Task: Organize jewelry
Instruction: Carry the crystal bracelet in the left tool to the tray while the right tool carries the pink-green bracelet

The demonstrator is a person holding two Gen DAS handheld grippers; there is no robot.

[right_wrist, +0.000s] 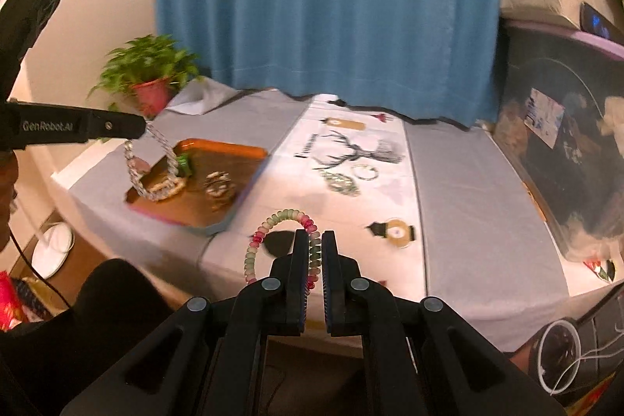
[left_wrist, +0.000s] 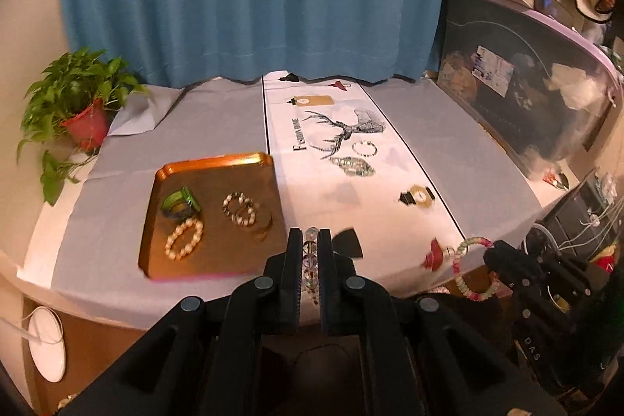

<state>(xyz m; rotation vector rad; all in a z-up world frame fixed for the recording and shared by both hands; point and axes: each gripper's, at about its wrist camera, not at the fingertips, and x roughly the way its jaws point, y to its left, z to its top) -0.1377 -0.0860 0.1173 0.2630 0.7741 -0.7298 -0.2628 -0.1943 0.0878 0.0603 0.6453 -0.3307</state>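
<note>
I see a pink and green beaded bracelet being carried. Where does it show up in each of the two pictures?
Left wrist view: the pink and green beaded bracelet hangs at lower right, from the right gripper.
Right wrist view: bottom centre, pinched in that gripper.
Shared landmark: the copper-coloured metal tray, left of the bracelet in both.

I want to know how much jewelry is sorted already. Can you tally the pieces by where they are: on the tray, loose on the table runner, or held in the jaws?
On the copper-coloured metal tray: 3 beaded bracelets and 1 green band.
Loose on the white printed runner: 3 pieces.
Held: 2, a clear bead bracelet in the left gripper and a pink-and-green bead bracelet in the right gripper.
Total: 9
</note>
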